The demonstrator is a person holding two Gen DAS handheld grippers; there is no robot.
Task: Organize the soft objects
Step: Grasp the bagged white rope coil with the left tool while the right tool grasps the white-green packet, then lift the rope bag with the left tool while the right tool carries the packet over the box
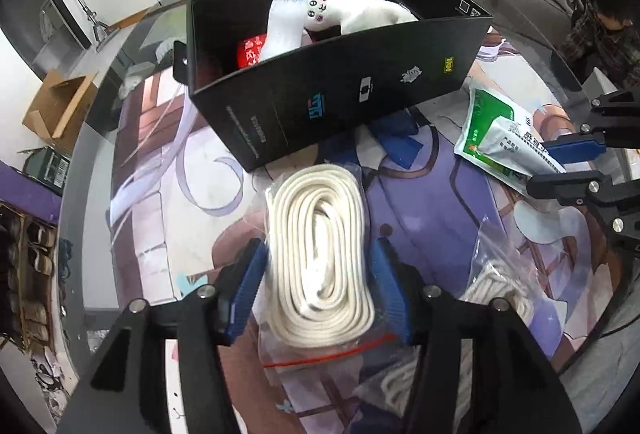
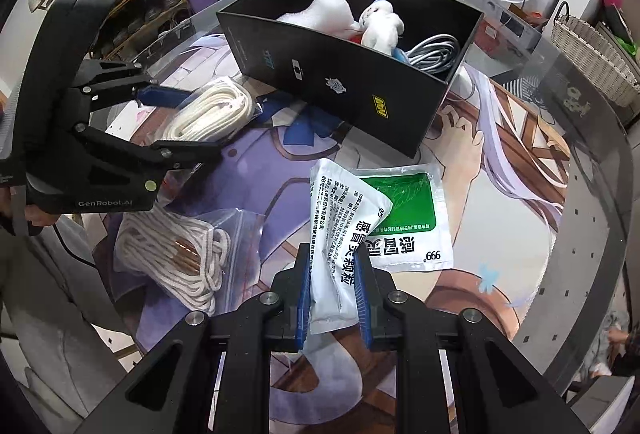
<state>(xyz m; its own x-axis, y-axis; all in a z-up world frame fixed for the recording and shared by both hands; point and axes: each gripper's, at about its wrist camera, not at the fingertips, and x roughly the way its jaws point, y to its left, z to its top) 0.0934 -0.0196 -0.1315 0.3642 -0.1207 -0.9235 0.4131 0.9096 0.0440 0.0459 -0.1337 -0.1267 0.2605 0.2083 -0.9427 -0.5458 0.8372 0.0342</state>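
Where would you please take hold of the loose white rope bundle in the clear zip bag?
Grip the loose white rope bundle across its thick middle, from straight above. It lies flat on the mat, and the slack bag edges would slip.

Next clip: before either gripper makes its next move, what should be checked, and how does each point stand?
1. Right gripper shut on the white printed foil sachet: ok.
2. Left gripper straddles the bagged coil of flat white rope: ok.
3. Left pads pressing on that coil: cannot tell.
4. Black cardboard box open on top: ok.
5. Green-fronted sachet separate from the held one: cannot tell.
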